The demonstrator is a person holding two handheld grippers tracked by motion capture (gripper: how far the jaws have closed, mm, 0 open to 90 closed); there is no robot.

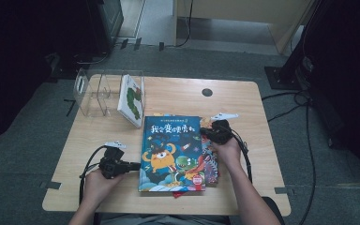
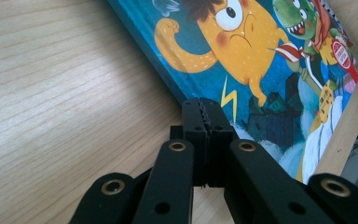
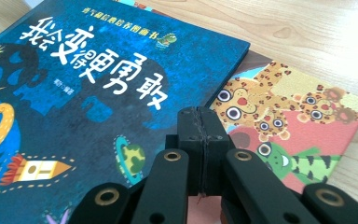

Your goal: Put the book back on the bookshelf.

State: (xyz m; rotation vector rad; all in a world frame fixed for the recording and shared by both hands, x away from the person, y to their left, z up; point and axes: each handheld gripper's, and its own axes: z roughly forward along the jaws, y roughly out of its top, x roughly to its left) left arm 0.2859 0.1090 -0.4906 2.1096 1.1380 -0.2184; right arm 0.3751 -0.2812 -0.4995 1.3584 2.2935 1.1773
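Note:
A blue picture book (image 1: 172, 152) with an orange monster on its cover lies flat in the middle of the table. It rests on a second book (image 1: 211, 161) with leopards on its cover (image 3: 298, 116), which sticks out to the right. My left gripper (image 1: 136, 165) is shut and empty, its tips (image 2: 208, 114) at the blue book's left edge (image 2: 168, 79). My right gripper (image 1: 204, 133) is also shut with nothing between its jaws. Its tips (image 3: 200, 119) sit at the blue book's right edge (image 3: 121, 79), over the lower book.
A clear acrylic book stand (image 1: 93, 91) is at the table's back left, with a white book with a green caterpillar (image 1: 131, 99) leaning in it. A round cable hole (image 1: 207, 92) is near the back edge. Bare wood (image 1: 258, 131) lies right of the books.

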